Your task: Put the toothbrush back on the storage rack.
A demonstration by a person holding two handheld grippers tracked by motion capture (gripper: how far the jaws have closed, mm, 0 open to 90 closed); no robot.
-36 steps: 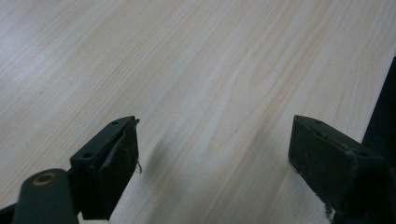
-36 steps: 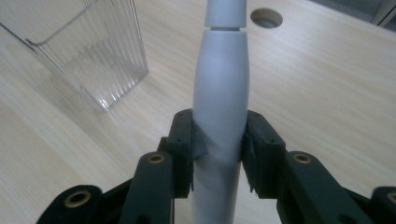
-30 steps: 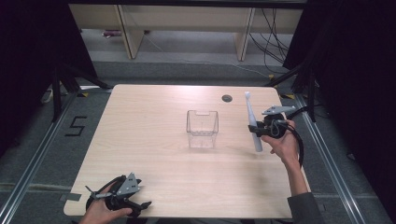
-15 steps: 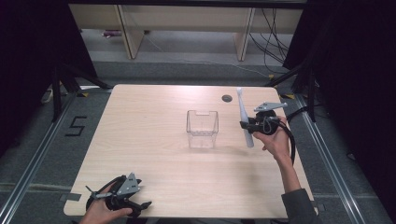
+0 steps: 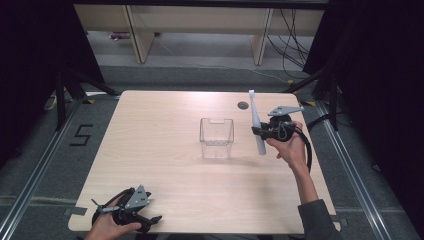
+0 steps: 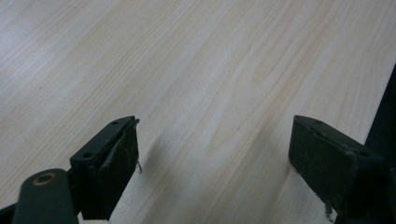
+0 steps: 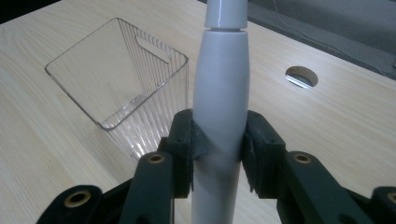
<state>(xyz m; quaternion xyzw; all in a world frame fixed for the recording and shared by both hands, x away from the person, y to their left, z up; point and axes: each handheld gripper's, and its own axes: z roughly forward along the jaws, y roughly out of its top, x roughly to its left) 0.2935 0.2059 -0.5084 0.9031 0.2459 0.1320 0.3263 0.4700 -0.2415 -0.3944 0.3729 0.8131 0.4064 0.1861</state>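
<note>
Over the right side of the table [image 5: 165, 130], your right gripper [image 5: 262, 131] has its jaws clamped on the thick handle of the white electric toothbrush [image 5: 255, 120], which is lifted off the wood — roughly upright, leaning a little, brush end toward the far edge. It hangs just to the right of the clear plastic bin [image 5: 217, 137], apart from it. In the right gripper view the toothbrush [image 7: 220, 93] stands between the pads with the bin [image 7: 122, 79] behind it on the left, and the bin looks empty, though its ribbed walls make that hard to be sure of.

So the pick-up is done; what seems left is to carry the toothbrush across the bin's rim and let it down inside. You'd likely need to clear the near right wall first.

Your left gripper [image 5: 131, 215] rests at the near left corner, jaws spread wide with nothing between them — the left gripper view has bare wood there.

Count: one toothbrush, one bin, two grippers, and one round cable hole [image 5: 243, 105] near the far edge.
</note>
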